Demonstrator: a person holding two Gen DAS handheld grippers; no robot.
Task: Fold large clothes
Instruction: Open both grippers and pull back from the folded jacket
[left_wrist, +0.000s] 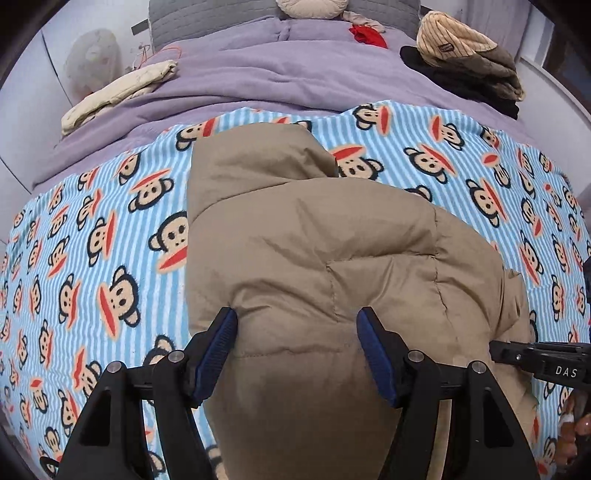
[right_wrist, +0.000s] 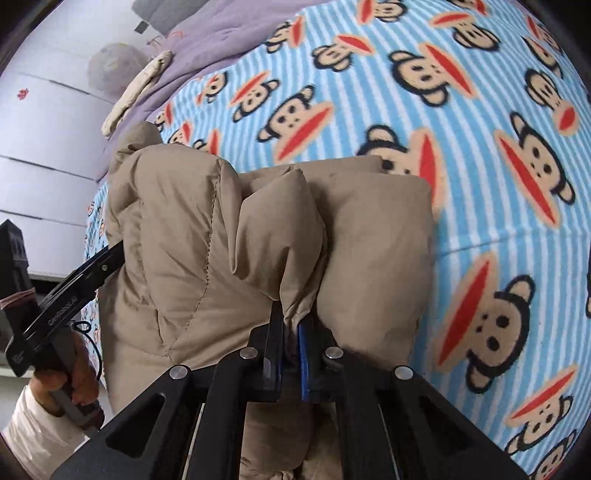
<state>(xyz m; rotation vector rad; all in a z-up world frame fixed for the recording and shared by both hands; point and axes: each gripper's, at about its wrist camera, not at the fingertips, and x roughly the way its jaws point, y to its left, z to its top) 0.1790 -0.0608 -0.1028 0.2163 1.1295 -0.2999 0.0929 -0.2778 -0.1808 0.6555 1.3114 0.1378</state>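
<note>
our right claw (right_wrist: 291, 325) pinches the tan puffy coat (left_wrist: 314, 266); our left claw (left_wrist: 297, 328) gapes wide. its side says "das".

Puffer jacket (left_wrist: 314, 258): plain tan/khaki, stitching same tone.
Blanket (left_wrist: 92, 240): lt blue & white stripes w/ monkey faces, black heads, beige faces, red-orange mouths.
Duvet (left_wrist: 258, 74): solid lilac.
Folded garment (left_wrist: 118, 92): cream.
Clothes pile (left_wrist: 469, 62): beige pinstripe, grey-brown, black.
Small cloth (left_wrist: 367, 35): red.
Left gripper (left_wrist: 297, 350): black, blue pads.
</note>
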